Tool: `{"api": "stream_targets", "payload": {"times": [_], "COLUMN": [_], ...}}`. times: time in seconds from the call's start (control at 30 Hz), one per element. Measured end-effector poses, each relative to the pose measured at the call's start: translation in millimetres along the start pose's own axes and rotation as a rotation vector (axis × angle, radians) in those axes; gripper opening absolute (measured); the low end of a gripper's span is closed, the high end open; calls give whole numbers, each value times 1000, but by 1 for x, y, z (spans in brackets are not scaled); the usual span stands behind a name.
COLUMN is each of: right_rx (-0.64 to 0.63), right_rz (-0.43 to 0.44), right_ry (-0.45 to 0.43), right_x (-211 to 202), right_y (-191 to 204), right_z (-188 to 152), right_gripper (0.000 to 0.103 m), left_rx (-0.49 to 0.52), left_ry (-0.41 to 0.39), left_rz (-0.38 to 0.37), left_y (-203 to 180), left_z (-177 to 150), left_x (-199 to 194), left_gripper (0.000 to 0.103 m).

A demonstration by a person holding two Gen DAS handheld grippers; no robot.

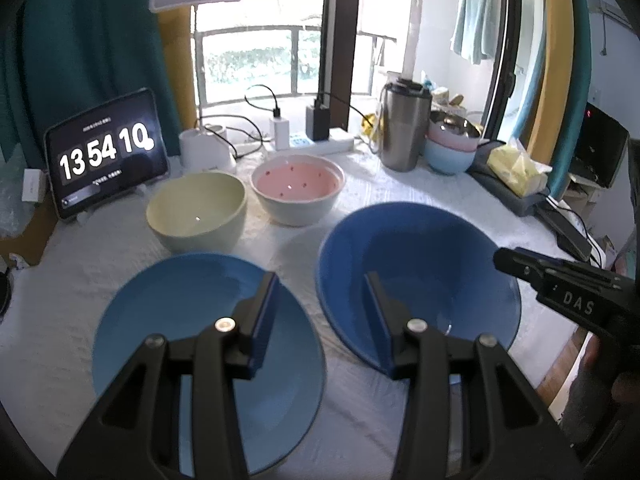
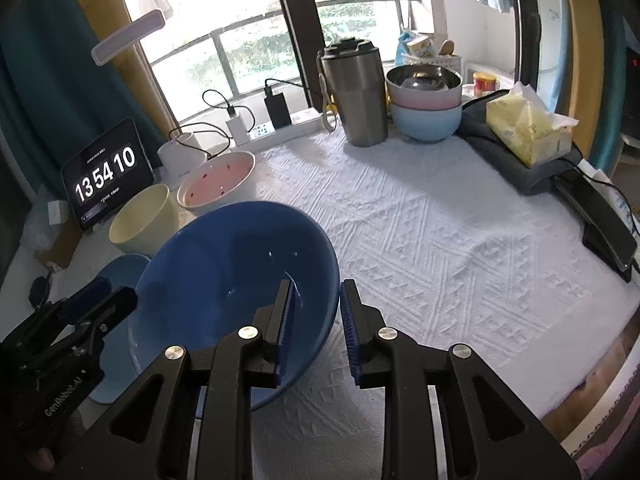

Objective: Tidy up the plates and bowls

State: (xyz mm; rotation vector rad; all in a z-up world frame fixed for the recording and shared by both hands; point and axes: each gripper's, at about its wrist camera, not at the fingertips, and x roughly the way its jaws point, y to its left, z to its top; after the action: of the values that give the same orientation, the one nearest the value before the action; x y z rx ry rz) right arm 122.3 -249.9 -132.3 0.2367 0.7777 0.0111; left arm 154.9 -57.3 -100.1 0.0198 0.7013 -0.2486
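Straddling the dark blue bowl [image 2: 224, 276] rim, right gripper [image 2: 316, 300] parted; left gripper [image 1: 322, 292] agape above plate [image 1: 180, 320].

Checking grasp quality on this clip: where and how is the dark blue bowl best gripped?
By its near right rim, coming from the right. The dark blue bowl sits upright with a thin flared wall, so one jaw goes inside and one outside. The right gripper already straddles that rim, jaws open. The blue plate crowds its left side.
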Motion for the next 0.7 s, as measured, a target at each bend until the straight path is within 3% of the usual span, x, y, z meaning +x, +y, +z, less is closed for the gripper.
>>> {"api": "stream_targets", "payload": {"times": [0.7], "right_rx": [-76], "right_rz": [1], "right_ry": [-67], "right_x": [-28], "right_y": [34], "right_z": [6], "right_gripper": [26], "left_rx": [-56], "left_ry": [-79], "left_rz": [33], "left_y": [39], "left_z": [-1], "left_x": [-34], "left_gripper": [44]}}
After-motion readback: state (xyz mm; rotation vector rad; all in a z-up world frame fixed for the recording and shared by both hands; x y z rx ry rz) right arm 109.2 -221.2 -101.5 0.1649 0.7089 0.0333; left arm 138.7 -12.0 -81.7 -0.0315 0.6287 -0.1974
